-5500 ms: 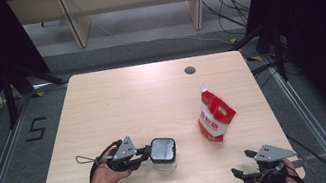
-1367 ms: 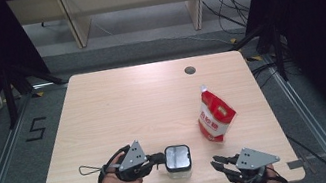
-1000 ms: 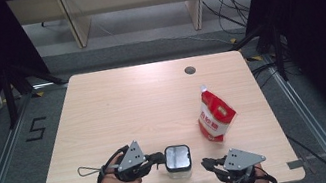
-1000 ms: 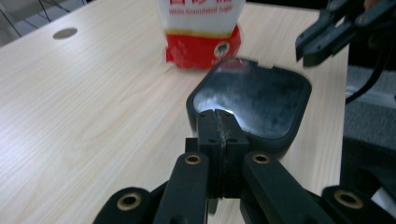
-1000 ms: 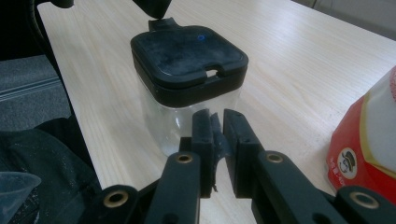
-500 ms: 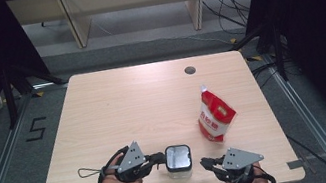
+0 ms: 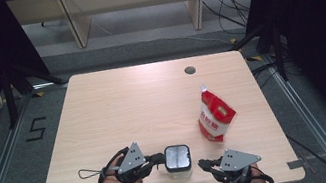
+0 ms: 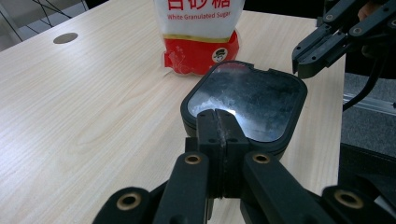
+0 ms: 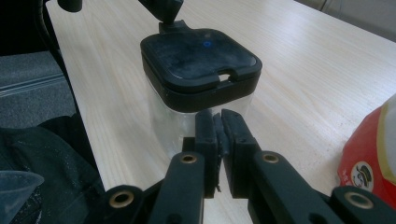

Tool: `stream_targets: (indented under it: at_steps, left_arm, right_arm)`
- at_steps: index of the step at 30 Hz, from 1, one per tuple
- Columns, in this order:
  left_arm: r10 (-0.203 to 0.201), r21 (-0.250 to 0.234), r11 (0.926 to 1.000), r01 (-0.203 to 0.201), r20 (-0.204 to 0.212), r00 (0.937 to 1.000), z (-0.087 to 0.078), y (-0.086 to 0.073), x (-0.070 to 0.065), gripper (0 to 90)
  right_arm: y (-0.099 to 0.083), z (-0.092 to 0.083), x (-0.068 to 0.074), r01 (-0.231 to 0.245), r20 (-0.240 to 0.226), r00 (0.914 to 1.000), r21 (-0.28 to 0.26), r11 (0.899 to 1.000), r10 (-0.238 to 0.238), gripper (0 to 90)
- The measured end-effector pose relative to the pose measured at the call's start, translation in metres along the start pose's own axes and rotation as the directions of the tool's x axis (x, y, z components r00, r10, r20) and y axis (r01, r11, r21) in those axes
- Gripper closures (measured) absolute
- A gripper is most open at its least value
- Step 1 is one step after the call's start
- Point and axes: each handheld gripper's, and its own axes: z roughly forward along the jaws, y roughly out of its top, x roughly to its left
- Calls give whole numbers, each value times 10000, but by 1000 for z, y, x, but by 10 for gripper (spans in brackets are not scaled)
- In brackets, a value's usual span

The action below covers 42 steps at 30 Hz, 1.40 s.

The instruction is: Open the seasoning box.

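I have the clear square container [image 7: 178, 159] with its black lid [image 9: 200, 57] standing near the front edge of the tabletop [image 7: 128, 107], directly between my two tools. My left tool [image 8: 219, 135] has its jaws pressed together, tips against the lid's edge on the container's left side, steadying it; whether anything thin is pinched there I cannot tell. My right tool [image 9: 218, 135] sits just beside the container on its right, jaws nearly together with nothing between them, having just been closing, and pointing at the clear wall below the lid. What matters is this: the lid's small notch faces my right tool, which is aimed lower than it. The sugar bag [image 7: 215, 118] stands further back on the right, apart from both.
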Motion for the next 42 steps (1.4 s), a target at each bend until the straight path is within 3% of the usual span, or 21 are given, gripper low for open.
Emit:
stream_targets:
  at_steps: [1, 3, 11, 14, 22, 27, 31, 34, 42]
  left_arm:
    - [0, 0, 10000, 0, 0, 10000, 0, 0, 0, 891]
    - [-518, -214, 9984, 517, -59, 9986, 0, -3, -1, 891]
    - [-389, -234, 9990, 387, -94, 9992, 0, -3, -2, 891]
    - [-542, -380, 9978, 541, -10, 9985, 0, -4, -1, 891]
    - [-850, -453, 9954, 847, -31, 9964, 0, -6, -1, 891]
    - [-760, -500, 9958, 762, 61, 9971, 1, -5, 0, 892]
    - [-745, -438, 9963, 744, -9, 9972, 0, -6, 0, 892]
    - [-839, -424, 9956, 835, -56, 9965, -1, -6, -1, 892]
    - [-858, -461, 9953, 856, -37, 9963, 0, -6, -2, 892]
  right_arm:
    - [1, 0, 1, 8, -17, 10000, -2, 10000, -8, 868]
    - [1, 3, 2, 51, -135, 9999, 26, 10000, -51, 879]
    - [3, 9, 5, 59, -262, 9996, 121, 9999, -56, 898]
    - [4, 13, 5, 146, -387, 9992, 148, 9998, -140, 900]
    - [6, 15, 5, 115, -257, 9996, 55, 9999, -114, 900]
    - [8, 16, 6, 109, -276, 9996, 58, 9999, -107, 900]
    - [10, 16, 5, 378, -255, 9990, 146, 9992, -374, 900]
    - [11, 16, 6, 240, -170, 9996, 172, 9996, -237, 900]
    - [19, 15, 6, 378, -204, 9991, -92, 9992, -379, 900]
